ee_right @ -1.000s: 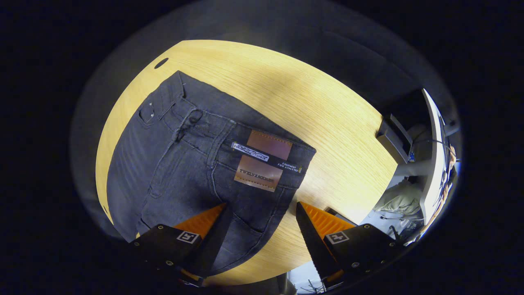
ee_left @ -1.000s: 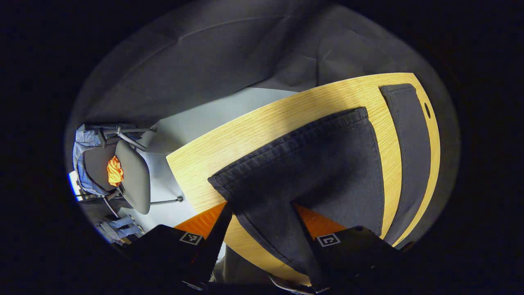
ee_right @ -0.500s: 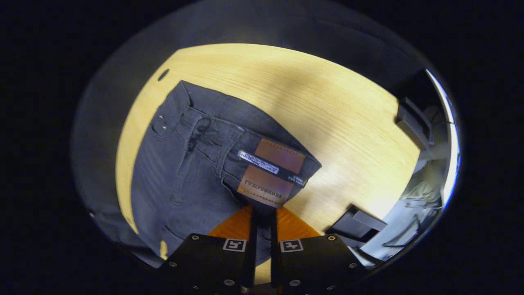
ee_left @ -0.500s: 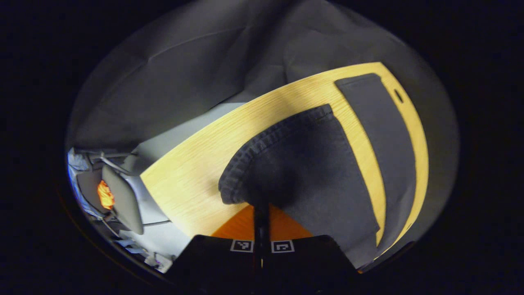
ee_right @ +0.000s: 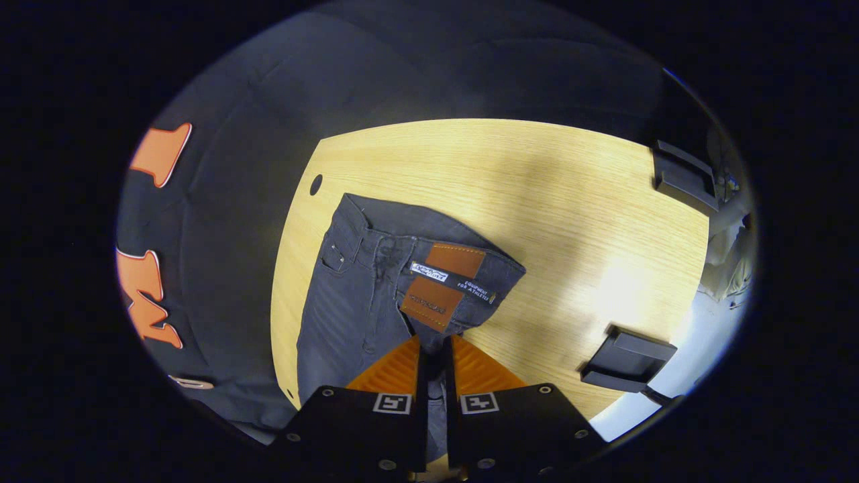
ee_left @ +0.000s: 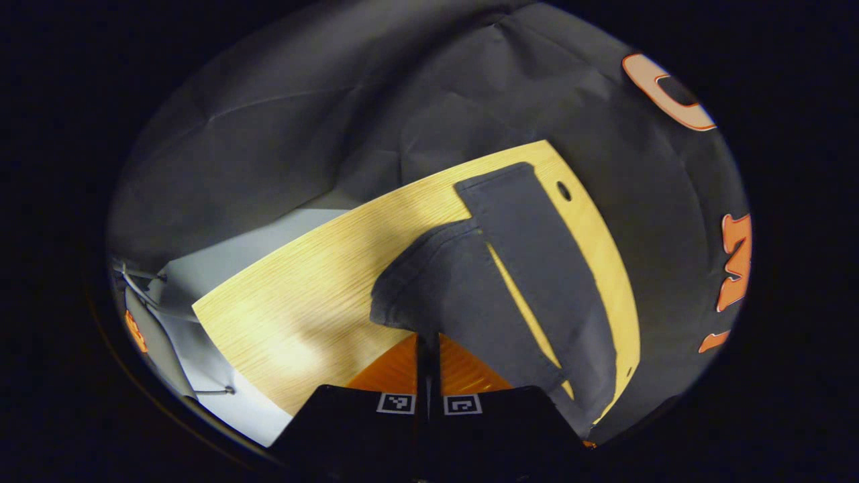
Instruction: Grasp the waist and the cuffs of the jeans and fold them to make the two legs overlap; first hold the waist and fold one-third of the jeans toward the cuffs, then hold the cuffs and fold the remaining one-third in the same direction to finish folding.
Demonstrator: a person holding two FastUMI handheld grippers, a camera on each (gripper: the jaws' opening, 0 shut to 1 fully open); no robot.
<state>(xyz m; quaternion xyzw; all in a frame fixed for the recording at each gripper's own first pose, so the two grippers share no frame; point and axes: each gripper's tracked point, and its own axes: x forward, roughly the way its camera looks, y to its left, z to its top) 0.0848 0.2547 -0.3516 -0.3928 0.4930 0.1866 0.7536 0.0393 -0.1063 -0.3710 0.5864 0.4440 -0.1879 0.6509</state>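
Between both grippers' closed fingers (ee_left: 402, 362), jeans (ee_right: 349, 302) lifted.

left gripper view: rides the left gripper (ee_left: 428, 345), looks down and forward from above the cuff end along the jeans (ee_left: 496, 282) toward the tabletop (ee_left: 302, 295) far edge | right gripper view: rides the right gripper (ee_right: 435, 349), above the waist end, near | shared: jeans, tabletop, cable hole (ee_right: 315, 184)

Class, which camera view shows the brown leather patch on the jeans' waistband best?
The right gripper view: the leather patch sits mid-frame on the waistband, above the fingers. The left gripper view shows the jeans' legs and cuffs instead.
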